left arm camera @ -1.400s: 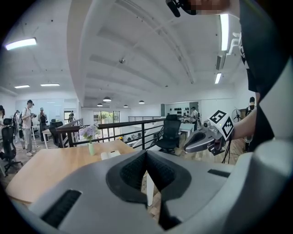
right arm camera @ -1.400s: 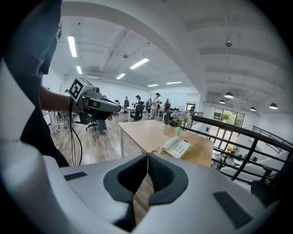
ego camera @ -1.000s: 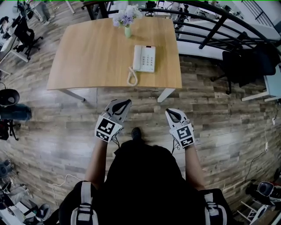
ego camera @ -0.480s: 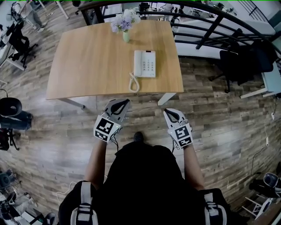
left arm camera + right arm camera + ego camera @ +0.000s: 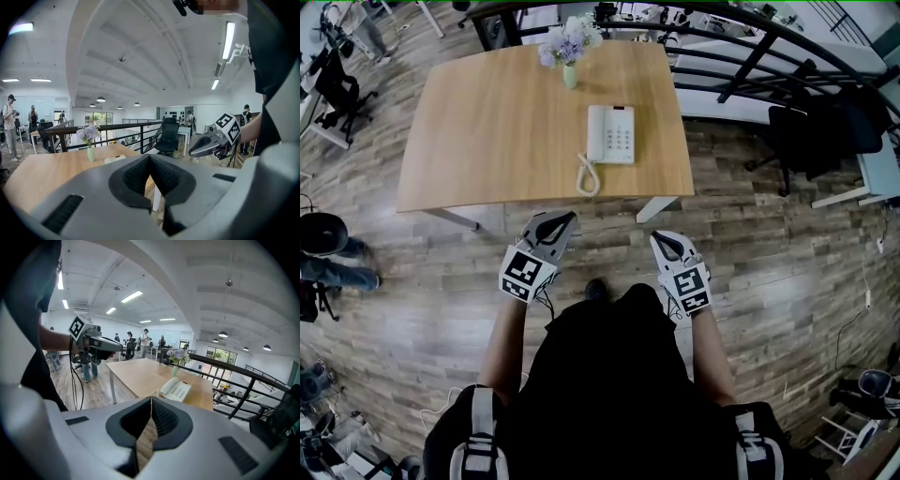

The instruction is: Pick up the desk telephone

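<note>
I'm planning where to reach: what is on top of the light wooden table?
A white desk telephone with coiled cord lies right of centre; a pale green vase of lilac flowers stands at the far edge. The tabletop beneath them is covered.

Light wood table (image 5: pixel 487 131): rectangular top, white legs, standing on a wood-plank floor (image 5: pixel 422 300). 2 items on the top. White desk telephone (image 5: pixel 610 134) lies flat on the right half, keypad up, handset on its left side. Its coiled cord (image 5: pixel 587 175) loops off the phone's near-left corner and stops just short of the table's near edge. A small green vase (image 5: pixel 570 77) with pale purple flowers (image 5: pixel 565 39) stands upright by the far edge, apart from the telephone and slightly left of it.
</note>
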`<state>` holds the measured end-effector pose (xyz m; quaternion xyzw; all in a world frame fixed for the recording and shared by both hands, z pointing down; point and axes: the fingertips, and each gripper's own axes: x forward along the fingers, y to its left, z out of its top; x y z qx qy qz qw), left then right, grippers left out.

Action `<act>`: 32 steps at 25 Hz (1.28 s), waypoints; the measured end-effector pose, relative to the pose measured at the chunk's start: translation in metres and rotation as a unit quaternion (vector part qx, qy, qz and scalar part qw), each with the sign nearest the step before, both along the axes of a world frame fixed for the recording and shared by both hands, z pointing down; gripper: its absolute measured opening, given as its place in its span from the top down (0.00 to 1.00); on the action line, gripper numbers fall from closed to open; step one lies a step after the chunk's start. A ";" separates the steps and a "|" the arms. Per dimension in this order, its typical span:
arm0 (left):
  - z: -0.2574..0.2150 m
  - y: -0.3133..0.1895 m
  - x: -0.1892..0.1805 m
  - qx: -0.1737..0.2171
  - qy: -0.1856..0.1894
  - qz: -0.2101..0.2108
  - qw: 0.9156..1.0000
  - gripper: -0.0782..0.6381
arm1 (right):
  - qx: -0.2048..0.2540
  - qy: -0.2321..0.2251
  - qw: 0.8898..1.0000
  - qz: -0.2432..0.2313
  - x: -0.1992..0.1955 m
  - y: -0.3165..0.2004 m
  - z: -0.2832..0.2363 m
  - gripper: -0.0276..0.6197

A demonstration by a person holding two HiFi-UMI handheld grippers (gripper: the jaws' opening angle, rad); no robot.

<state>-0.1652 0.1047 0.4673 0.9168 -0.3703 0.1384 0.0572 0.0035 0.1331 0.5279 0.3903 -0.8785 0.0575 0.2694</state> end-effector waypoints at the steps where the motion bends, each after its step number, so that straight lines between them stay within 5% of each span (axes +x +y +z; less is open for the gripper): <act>1: 0.000 0.000 -0.001 0.000 -0.001 0.000 1.000 0.86 | 0.000 -0.003 1.000 0.001 -0.001 0.000 0.000 0.92; 32: 0.001 -0.048 0.010 -0.014 -0.028 -0.034 0.999 0.86 | -0.018 -0.015 0.999 -0.035 0.008 -0.071 0.005 0.92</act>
